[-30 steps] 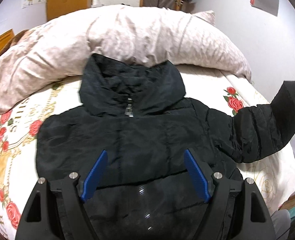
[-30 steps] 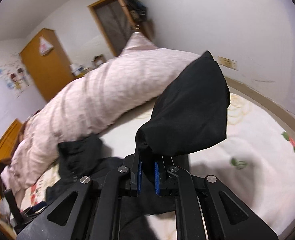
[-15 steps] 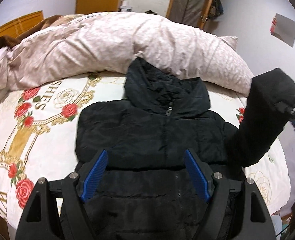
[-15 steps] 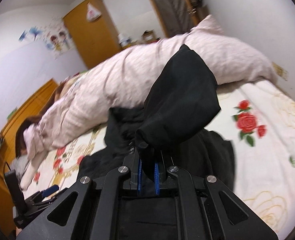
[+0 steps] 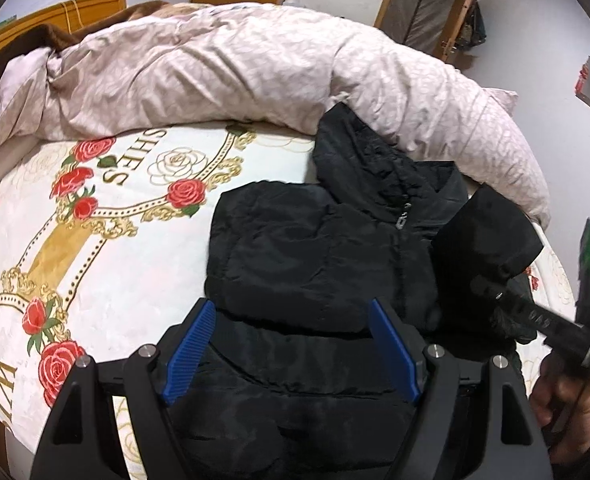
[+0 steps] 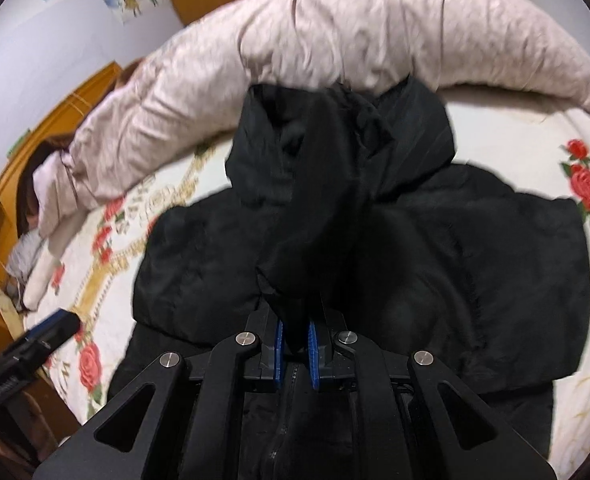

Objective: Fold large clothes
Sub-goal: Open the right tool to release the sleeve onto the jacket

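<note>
A black puffer jacket (image 5: 319, 248) lies face up on the bed, collar toward the duvet; it also shows in the right wrist view (image 6: 199, 256). Its left sleeve lies folded across the chest. My left gripper (image 5: 293, 344) is open and empty, hovering over the jacket's lower front. My right gripper (image 6: 295, 348) is shut on the cuff of the right sleeve (image 6: 319, 224) and holds it up over the jacket's middle. In the left wrist view that sleeve (image 5: 483, 248) hangs raised at the jacket's right side, with the right gripper's body (image 5: 535, 320) behind it.
The bed sheet (image 5: 95, 240) is white with red roses and gold trim. A rolled pink duvet (image 5: 255, 76) lies across the far side. A wooden headboard (image 5: 55, 8) is at far left; wardrobe and door stand behind. A person's hand (image 5: 567, 412) holds the right gripper.
My right gripper has carried the sleeve cuff from out at the right in over the jacket's chest. My left gripper stayed open and its view swung leftward.
</note>
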Motion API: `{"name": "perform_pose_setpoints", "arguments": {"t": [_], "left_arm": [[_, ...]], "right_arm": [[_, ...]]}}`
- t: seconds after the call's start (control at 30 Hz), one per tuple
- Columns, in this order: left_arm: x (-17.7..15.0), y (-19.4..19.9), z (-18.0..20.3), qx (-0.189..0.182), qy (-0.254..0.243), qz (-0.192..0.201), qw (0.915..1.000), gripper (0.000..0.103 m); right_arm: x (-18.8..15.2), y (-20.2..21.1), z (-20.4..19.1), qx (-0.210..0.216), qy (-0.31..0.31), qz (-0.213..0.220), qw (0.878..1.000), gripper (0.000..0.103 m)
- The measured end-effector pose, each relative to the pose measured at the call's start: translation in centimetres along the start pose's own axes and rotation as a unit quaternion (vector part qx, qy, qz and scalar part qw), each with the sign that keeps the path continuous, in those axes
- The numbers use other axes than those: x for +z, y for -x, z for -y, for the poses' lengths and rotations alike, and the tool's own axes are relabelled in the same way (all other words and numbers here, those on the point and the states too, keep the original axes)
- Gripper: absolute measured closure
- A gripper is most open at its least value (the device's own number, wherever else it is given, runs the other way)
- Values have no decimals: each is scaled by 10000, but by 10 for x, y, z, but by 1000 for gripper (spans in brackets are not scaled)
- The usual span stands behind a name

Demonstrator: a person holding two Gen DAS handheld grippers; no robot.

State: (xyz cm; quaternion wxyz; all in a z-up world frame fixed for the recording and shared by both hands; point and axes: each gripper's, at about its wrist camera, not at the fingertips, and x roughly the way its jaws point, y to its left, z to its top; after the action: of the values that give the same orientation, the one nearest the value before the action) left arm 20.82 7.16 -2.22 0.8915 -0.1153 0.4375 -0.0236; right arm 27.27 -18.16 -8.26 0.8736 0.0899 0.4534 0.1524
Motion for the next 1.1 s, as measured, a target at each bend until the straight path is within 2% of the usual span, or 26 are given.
{"name": "perform_pose_setpoints", "arguments": {"t": [0.1,0.17,0.23,0.3,0.33,0.5,0.63,0.73,0.8,0.93,1.0,1.03,1.07,1.1], "left_arm": [[-1,-8,-5,15,62,-51,10000,23],[0,-12,-7,13,91,-82,9999,23],[1,-14,-6,-18,129,-101,9999,23],[3,-14,-5,-43,134,-85,9999,23],[4,-14,-4,-54,134,-73,9999,23],[10,-11,6,-190,141,-48,9997,23],[15,-21,22,-421,132,-211,9988,23],[17,-34,41,-672,52,-316,9972,22],[17,-52,57,-787,-111,-391,9961,22],[14,-101,80,-764,-389,-822,9929,23],[12,-120,87,-749,-507,-1015,9907,42],[10,-124,91,-772,-617,-1012,9899,61],[11,-123,95,-705,-712,-928,9906,75],[13,-121,97,-673,-781,-816,9913,80]], "right_arm": [[-3,-14,-2,79,62,-155,9998,85],[-4,-18,-5,206,114,-161,9996,74],[-5,-17,-8,357,163,-136,9991,52],[-6,-14,-14,519,234,-98,9983,41],[-6,-12,-16,556,283,-69,9980,39],[-7,14,-20,793,443,139,9958,38],[-6,40,3,686,313,381,9964,38],[-7,53,30,413,115,509,9978,38],[-10,60,54,84,-11,591,9982,38],[-12,63,93,-442,-274,573,9970,38],[-12,61,112,-662,-391,574,9954,38],[-12,60,118,-743,-422,561,9948,38],[-11,58,125,-811,-450,558,9941,38],[-10,57,130,-854,-460,573,9936,38]]}}
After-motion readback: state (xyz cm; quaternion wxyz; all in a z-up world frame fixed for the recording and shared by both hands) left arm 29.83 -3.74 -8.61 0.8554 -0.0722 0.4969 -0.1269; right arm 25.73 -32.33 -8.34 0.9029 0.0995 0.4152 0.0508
